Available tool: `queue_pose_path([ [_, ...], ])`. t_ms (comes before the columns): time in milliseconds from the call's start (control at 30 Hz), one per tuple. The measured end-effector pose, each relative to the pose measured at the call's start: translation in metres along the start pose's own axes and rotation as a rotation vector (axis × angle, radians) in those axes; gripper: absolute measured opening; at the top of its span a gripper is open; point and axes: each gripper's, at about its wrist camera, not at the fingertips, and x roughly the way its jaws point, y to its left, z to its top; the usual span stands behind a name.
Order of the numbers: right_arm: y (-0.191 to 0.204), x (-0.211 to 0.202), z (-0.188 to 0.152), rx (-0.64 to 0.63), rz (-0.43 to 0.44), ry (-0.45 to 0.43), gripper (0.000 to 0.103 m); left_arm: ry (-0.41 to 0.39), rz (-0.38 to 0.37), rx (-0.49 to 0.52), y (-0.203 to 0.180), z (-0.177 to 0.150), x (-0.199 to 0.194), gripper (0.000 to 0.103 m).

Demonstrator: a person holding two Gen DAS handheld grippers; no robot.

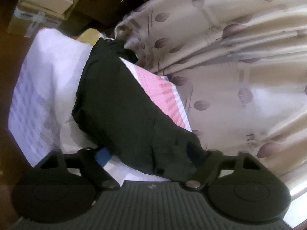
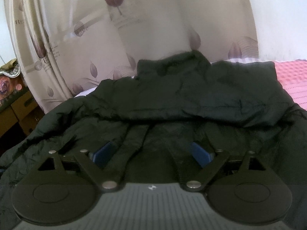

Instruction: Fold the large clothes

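- Dark green padded jacket (image 2: 191,99) spread on bed (image 1: 48,80), over white sheet and pink patterned cover (image 1: 161,90); floral curtain (image 1: 230,57) hanging just beside the far edge.
- Right wrist view: jacket fills lower frame, collar (image 2: 172,65) at far side toward curtain, one panel or sleeve already lying across the body in a thick horizontal band.
- Right gripper (image 2: 153,155): jaws wide apart, both blue pads visible, hovering low over jacket fabric, nothing between them.
- Left gripper (image 1: 151,159): jaws spread wide, one blue pad visible at left, the other hidden behind a bunched end of the jacket. Fabric lies between the jaws, not clamped as far as visible.
- Left view motion-blurred; contact between fabric and pads not resolvable.
- Risk: padded, slippery-looking shell; a shallow pinch likely to catch top layer only, so the fold would drag and leave lining behind.
- Risk: bulk springs back; fold may reopen unless pressed flat.
- Risk: jacket close to curtain-side edge of bed; a pull that way could slide it off or snag the curtain.
- Risk: uneven lift between the two grippers would skew the fold line.
- Containers: cardboard boxes (image 1: 46,2) stacked beyond bed; contents not discernible.
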Motion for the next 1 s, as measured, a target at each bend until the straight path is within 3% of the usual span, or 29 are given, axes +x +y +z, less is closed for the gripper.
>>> queue_pose_path([
  [133, -0.002, 0.000, 0.000, 0.007, 0.006, -0.001, 0.092, -0.007, 0.033, 0.060, -0.003, 0.003, 0.015, 0.052],
  [167, -0.002, 0.000, 0.000, 0.009, 0.006, -0.001, 0.092, -0.016, 0.044, 0.087, -0.004, 0.003, 0.019, 0.040],
  [200, -0.002, 0.000, 0.000, 0.010, 0.008, 0.000, 0.092, -0.031, 0.063, 0.120, -0.007, 0.003, 0.023, 0.022],
  [267, -0.002, 0.000, 0.000, 0.015, 0.010, 0.000, 0.093, -0.058, 0.099, 0.160, -0.014, 0.006, 0.030, 0.010],
  [400, -0.005, -0.002, -0.001, 0.035, 0.024, -0.010, 0.093, -0.116, 0.072, 0.141, -0.042, 0.016, 0.039, 0.010],
  [500, -0.010, -0.004, -0.001, 0.069, 0.037, -0.022, 0.093, -0.149, 0.024, 0.171, -0.086, 0.020, 0.048, 0.013],
  [667, -0.019, -0.007, -0.002, 0.126, 0.066, -0.045, 0.093, -0.143, -0.119, 0.346, -0.190, 0.000, 0.068, 0.014],
  [833, -0.026, -0.011, -0.002, 0.166, 0.088, -0.071, 0.093, -0.066, -0.333, 0.702, -0.306, -0.084, 0.085, 0.014],
  [933, -0.032, -0.014, -0.003, 0.199, 0.101, -0.092, 0.093, -0.012, -0.448, 0.894, -0.351, -0.147, 0.094, 0.014],
  [1000, -0.036, -0.016, -0.004, 0.225, 0.107, -0.107, 0.093, 0.037, -0.527, 0.968, -0.372, -0.190, 0.104, 0.014],
])
